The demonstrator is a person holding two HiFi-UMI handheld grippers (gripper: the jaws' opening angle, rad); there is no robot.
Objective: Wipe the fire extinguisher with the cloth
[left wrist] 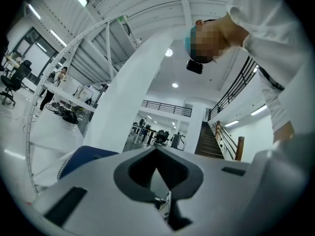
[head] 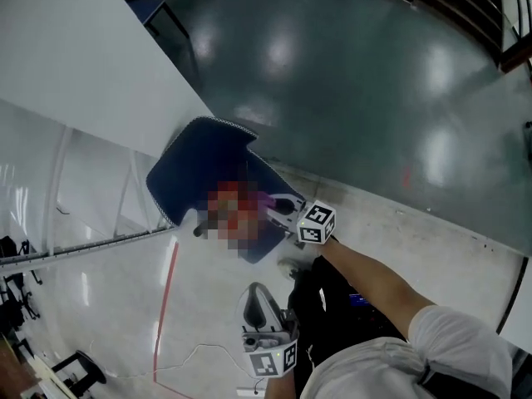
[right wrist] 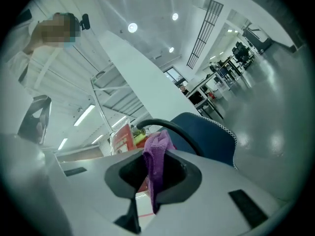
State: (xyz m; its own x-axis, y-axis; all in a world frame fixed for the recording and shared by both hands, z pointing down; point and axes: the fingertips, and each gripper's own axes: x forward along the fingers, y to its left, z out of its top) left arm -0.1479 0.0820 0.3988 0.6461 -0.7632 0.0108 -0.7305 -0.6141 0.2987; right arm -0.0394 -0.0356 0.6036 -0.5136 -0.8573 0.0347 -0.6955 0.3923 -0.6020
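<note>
While the left gripper (head: pixel 259 298) hangs low at 6 o'clock of the head view, close to the person's body, its jaws are pressed together with nothing between them. Its own view looks up into the hall and catches only an edge of the blue chair (head: pixel 199 160).

Farther out, the person's right arm reaches forward, and the right gripper (head: pixel 278 210) sits near the middle of the head view. Its jaws are clenched on a purple cloth (right wrist: pixel 156 163), which stands up out of the jaw notch as a bunched fold.

Just beyond the cloth is the fire extinguisher (right wrist: pixel 122 137). In the right gripper view its red body shows at about 11 o'clock from the jaws, just beside the cloth, and its black hose (right wrist: pixel 170 128) arcs over from 11 toward 2 o'clock. In the head view it lies at 9 o'clock from the right gripper, against the chair seat. A mosaic patch covers most of it there, so I cannot tell which way its long axis runs, nor whether the cloth touches the red body.

The right gripper looks by far the nearer of the two, while the left is well apart at the extinguisher's 5 o'clock. The wipe therefore probably falls to the right gripper, pushing the cloth toward 11 o'clock onto the red body.

Past the chair, the dark glossy floor (head: pixel 349 73) spreads toward 12 and 1 o'clock.
</note>
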